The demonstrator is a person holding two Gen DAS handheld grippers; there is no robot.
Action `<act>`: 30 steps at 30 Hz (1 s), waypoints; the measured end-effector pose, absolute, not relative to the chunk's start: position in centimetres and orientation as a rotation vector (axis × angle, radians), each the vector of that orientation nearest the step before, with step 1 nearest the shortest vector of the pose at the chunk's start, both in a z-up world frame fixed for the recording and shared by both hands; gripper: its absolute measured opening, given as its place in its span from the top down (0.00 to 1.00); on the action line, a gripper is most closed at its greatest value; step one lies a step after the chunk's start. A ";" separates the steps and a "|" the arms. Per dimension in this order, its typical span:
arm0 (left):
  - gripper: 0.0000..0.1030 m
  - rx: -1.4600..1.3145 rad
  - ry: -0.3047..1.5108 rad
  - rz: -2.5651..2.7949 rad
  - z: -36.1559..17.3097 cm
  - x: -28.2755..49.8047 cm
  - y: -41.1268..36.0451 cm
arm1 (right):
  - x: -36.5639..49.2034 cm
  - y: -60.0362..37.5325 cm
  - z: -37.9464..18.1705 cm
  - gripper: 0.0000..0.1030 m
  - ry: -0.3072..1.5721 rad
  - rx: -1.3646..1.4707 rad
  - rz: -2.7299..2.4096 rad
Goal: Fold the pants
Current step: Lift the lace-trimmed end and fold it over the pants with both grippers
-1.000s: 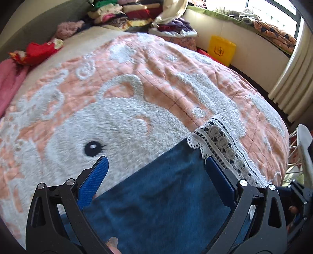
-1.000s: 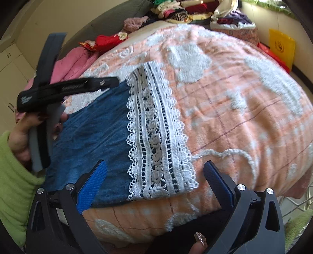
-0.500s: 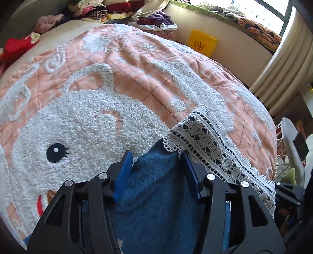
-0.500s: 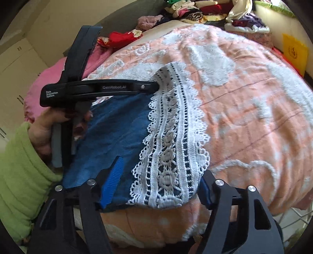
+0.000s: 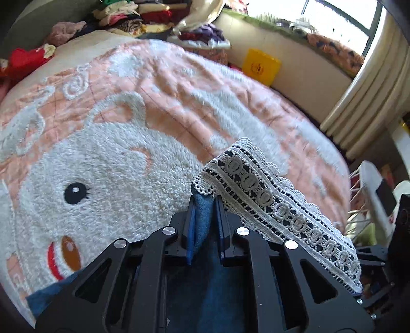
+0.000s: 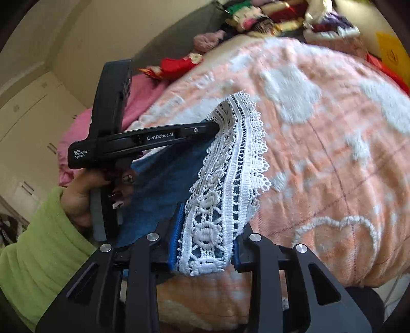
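Note:
Blue denim pants (image 5: pixel 205 287) with a white lace hem (image 5: pixel 271 202) lie on a pink and white bed cover. My left gripper (image 5: pixel 205 202) is shut on the far corner of the hem, pinching blue denim just under the lace. My right gripper (image 6: pixel 205 217) is shut on the near corner of the lace hem (image 6: pixel 225 179). Both corners are lifted off the cover and the hem hangs between them. The left gripper also shows in the right wrist view (image 6: pixel 143 141), held by a hand in a green sleeve.
The bed cover (image 5: pixel 107 158) with a white bear face fills the view. Piles of clothes (image 5: pixel 143 15) sit at the far end. A yellow bin (image 5: pixel 260 65) stands by the wall, curtains (image 5: pixel 369 92) at right, a pink pillow (image 6: pixel 84 128) at left.
Both grippers went from wide open around the hem to closed on its two corners. The lace hem has risen off the bed cover and bunched between them.

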State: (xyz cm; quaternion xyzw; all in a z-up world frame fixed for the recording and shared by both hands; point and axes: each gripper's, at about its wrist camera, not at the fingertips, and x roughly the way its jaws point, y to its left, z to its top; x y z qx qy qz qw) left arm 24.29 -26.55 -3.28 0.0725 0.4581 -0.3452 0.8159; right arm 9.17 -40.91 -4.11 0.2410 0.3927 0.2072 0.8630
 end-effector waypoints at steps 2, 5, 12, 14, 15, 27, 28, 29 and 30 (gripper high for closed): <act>0.93 0.135 0.944 -0.731 -1.9 23.6 -25.2 | 8.8 -40.5 -3.2 0.72 0.805 0.492 0.456; 0.94 0.100 0.916 -0.718 -0.4 23.0 -23.2 | 8.4 -39.4 -1.4 0.72 0.768 0.465 0.498; 0.94 -0.007 0.866 -0.649 2.1 21.8 -16.5 | 8.6 -33.6 2.4 0.72 0.739 0.351 0.619; 0.94 -0.033 0.860 -0.627 2.3 21.3 -14.3 | 8.7 -31.9 3.2 0.72 0.736 0.321 0.655; 0.94 -0.040 0.861 -0.619 2.3 21.1 -13.6 | 8.7 -30.7 3.7 0.72 0.734 0.297 0.677; 0.91 -0.112 0.891 -0.498 -0.5 19.5 -5.3 | 8.9 -20.4 3.0 0.72 0.807 0.069 0.792; 0.91 -0.126 0.899 -0.478 -0.9 19.5 -4.5 | 8.8 -19.9 2.8 0.72 0.816 0.058 0.796; 0.91 -0.142 0.905 -0.457 -1.2 19.4 -3.7 | 8.6 -19.3 2.6 0.72 0.822 0.043 0.794; 0.91 -0.158 0.906 -0.440 -1.4 19.3 -3.0 | 8.3 -18.6 2.4 0.72 0.822 0.010 0.791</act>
